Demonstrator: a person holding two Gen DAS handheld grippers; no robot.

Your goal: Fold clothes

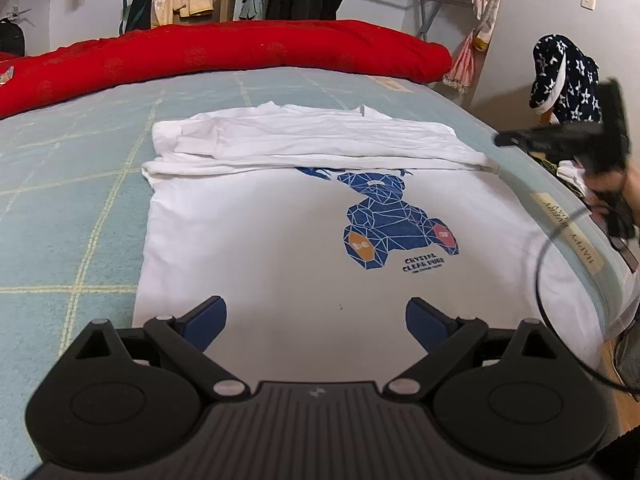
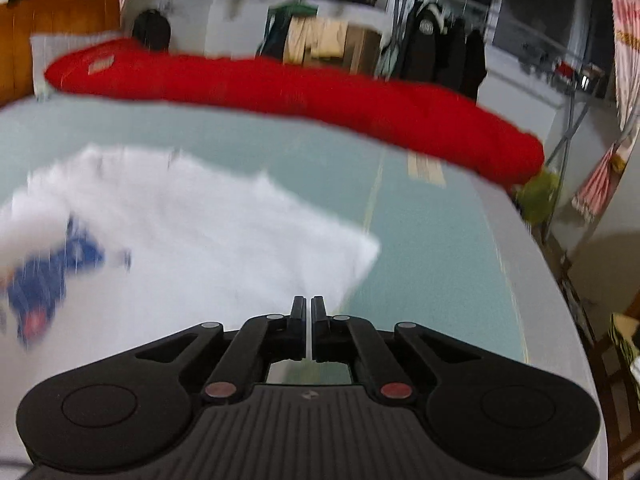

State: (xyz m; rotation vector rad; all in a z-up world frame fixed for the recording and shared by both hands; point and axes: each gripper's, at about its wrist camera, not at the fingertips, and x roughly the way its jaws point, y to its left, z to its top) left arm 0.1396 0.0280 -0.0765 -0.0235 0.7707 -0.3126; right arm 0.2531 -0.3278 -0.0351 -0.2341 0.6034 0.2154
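My left tool (image 1: 316, 322) gapes empty over the half-folded white bear-print T-shirt (image 1: 280, 240) on the pale-blue bed (image 1: 60, 200); my right tool (image 2: 307, 312), pinched closed and empty, could drag folds loose.

Left gripper (image 1: 316, 322) spread wide, low; right gripper (image 2: 307, 320) pressed together, apparently empty, view blurred.

Left gripper (image 1: 316, 324), fingers (image 1: 208, 322) spread, above white T-shirt (image 1: 248, 248).
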